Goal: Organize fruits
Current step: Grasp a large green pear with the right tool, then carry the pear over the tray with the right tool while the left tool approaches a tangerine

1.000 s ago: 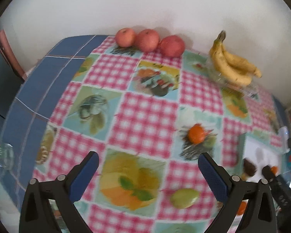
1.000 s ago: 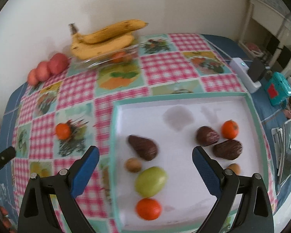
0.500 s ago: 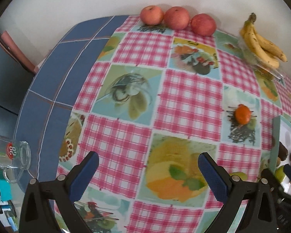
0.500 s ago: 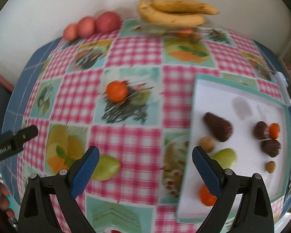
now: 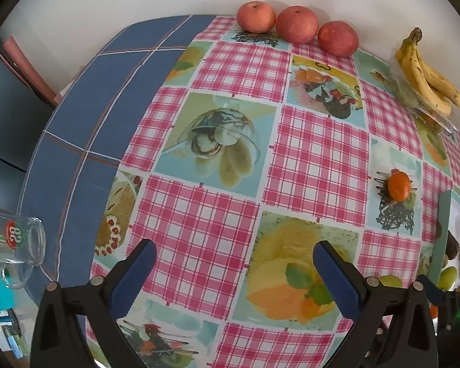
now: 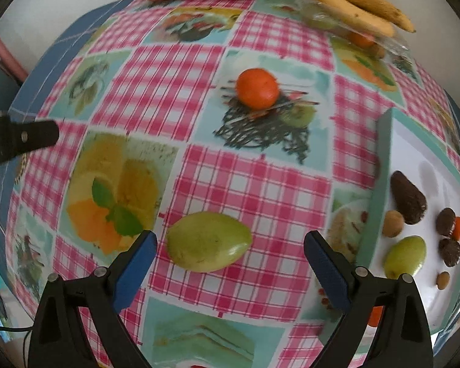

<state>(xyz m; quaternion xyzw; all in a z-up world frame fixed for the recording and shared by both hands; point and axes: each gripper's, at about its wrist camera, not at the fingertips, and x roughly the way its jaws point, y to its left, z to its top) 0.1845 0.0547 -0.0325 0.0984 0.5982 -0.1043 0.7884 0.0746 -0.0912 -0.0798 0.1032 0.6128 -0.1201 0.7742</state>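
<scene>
Swinging left off the tray (image 6: 380,184), the right gripper (image 6: 230,254) now hangs wide open and empty above the green fruit (image 6: 208,242) lying loose on the tablecloth (image 6: 245,184). Left gripper (image 5: 233,266), open too, holds nothing over checks. Bananas (image 6: 358,3) and apples (image 5: 296,24) sit by the wall; an orange (image 6: 257,88) waits mid-table.

green fruit (image 6: 208,241) | on its side | on tablecloth, beside tray (image 6: 380,165)
</scene>
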